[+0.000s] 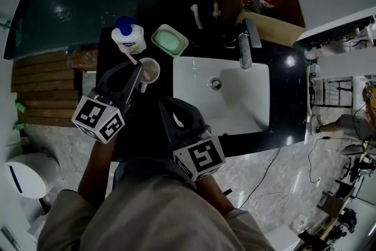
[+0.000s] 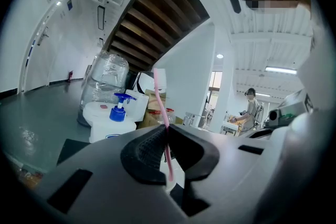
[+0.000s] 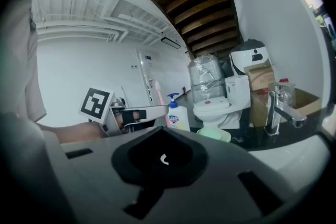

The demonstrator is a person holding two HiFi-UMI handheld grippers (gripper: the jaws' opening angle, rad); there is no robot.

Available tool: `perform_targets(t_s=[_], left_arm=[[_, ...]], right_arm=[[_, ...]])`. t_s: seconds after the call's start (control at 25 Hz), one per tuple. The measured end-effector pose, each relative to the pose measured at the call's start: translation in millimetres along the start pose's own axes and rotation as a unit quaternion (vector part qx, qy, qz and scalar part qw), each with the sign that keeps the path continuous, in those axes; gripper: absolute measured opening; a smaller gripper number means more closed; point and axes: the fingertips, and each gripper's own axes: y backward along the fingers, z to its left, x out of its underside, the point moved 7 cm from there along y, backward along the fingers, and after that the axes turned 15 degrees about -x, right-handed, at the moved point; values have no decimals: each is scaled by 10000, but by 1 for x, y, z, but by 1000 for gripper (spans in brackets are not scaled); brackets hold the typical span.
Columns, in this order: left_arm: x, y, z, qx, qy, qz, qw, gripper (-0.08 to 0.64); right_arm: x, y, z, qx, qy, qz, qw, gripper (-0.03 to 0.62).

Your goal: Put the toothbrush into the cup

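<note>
**Head view.** The left gripper [image 1: 140, 71] clamps one pink toothbrush [image 1: 131, 57], pinching the slim handle between narrow black jaws. The brush's long axis slants. Its upper end leans past the jaw tips toward a single white pump bottle [image 1: 129, 38] with a blue top. Its lower end drops at the one round, pale cup [image 1: 158, 71] just ahead of the tips, though whether it is inside the cup cannot be told. One green, rounded-square soap dish [image 1: 170, 40] lies ahead and to that gripper's right. The right gripper [image 1: 167, 106] hangs near its partner with jaws together and empty, and the glossy white sink [image 1: 194, 76] spreads to its right.

**Left gripper view.** The toothbrush [image 2: 167, 136] stands almost upright through the left gripper [image 2: 167, 129], with the textured pads pressing on both sides. One end rises well above the jaws and the other hangs just below them. The pump bottle [image 2: 117, 113] stands ahead to the left.

**Right gripper view.** The right gripper [image 3: 163, 131] meets on nothing. Ahead to its left, the left gripper [image 3: 160, 111] holds the toothbrush [image 3: 156, 91] pointing up. One chrome faucet [image 3: 277, 107] stands ahead to the right.
</note>
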Motion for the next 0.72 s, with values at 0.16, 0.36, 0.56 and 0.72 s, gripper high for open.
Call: perform_targets(t_s=[0.16, 0.36, 0.56, 0.72], left_arm=[[2, -3, 3, -27, 4, 18, 10000, 23], [6, -6, 6, -61, -2, 61, 10000, 23], [10, -8, 7, -85, 2, 115, 9999, 23], [15, -11, 8, -102, -6, 169, 9998, 23]], right_arm=[[0, -1, -1, 7, 0, 1, 10000, 6], [2, -2, -2, 13, -12, 37, 10000, 6], [2, -2, -2, 34, -25, 60, 10000, 6], [3, -2, -3, 45, -35, 68, 10000, 6]])
